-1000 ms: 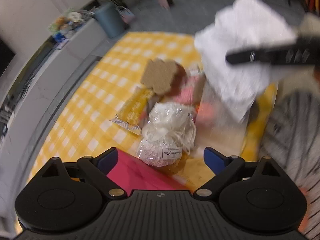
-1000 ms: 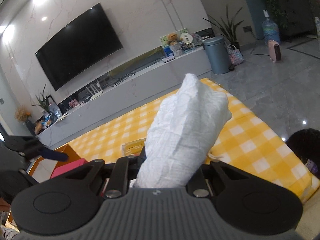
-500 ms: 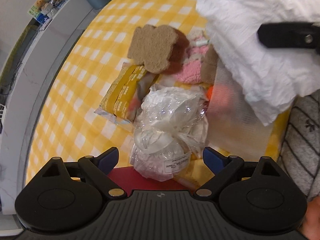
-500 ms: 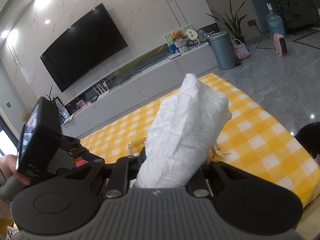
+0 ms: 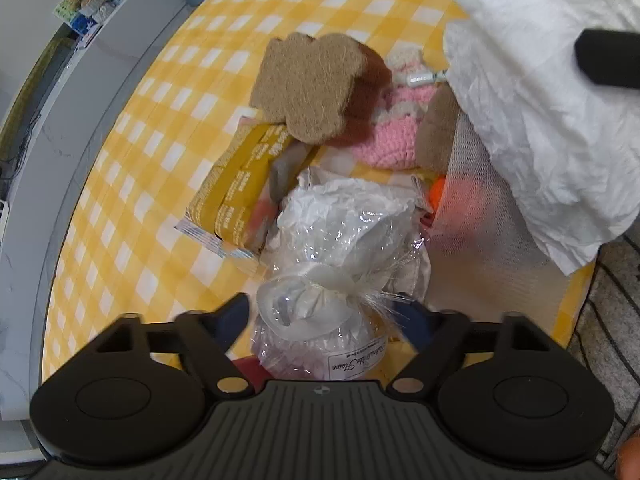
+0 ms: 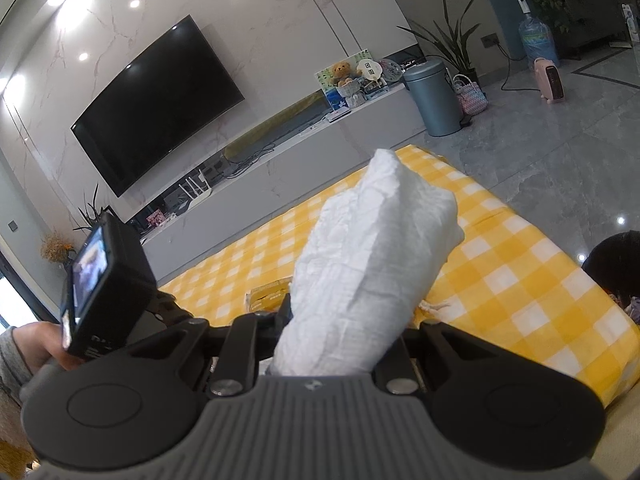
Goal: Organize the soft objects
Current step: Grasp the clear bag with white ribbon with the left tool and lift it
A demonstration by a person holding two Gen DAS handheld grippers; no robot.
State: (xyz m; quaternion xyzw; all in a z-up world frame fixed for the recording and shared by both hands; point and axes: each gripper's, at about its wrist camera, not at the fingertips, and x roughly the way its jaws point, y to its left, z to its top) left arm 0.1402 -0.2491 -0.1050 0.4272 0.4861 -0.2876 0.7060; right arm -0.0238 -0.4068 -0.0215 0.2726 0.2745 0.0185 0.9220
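Item 1: clear crinkled cellophane bundle (image 5: 332, 280), tied at the neck with a white ribbon, white label with script lettering low on its side, pale contents inside. Lies on the yellow-and-white checked cloth (image 5: 132, 184) at the near end of a heap, set between the 2 blue-padded fingers of the left gripper (image 5: 326, 320). The jaws stand wide and have just been closing in; whether the pads touch the wrap cannot be told.

Item 2: white crumpled fabric bundle (image 6: 368, 276), soft and wrinkled, clamped at its lower end in the narrow jaws of the right gripper (image 6: 340, 344) and standing up above the table.

Heap, left wrist view only: flat brown fibrous pad (image 5: 308, 84) with a scalloped outline, leaning over a pink-and-cream crocheted piece (image 5: 396, 136); mustard-yellow printed packet (image 5: 236, 192) partly under it; white mesh bag (image 5: 480, 232) with something orange inside, beside the cellophane bundle. The white fabric overhangs this mesh bag at upper right, with a black part of the right gripper across it.

Right wrist view only: the left gripper's camera block (image 6: 104, 284) with a lit screen, and a hand (image 6: 44, 344) with a grey sleeve behind it.

Room: marble-look wall, wall-mounted black television (image 6: 156, 108), long low white cabinet (image 6: 280, 168) with a teddy bear and small ornaments, grey-blue lidded bin (image 6: 434, 98), potted plants, water bottle, glossy grey tiled floor.
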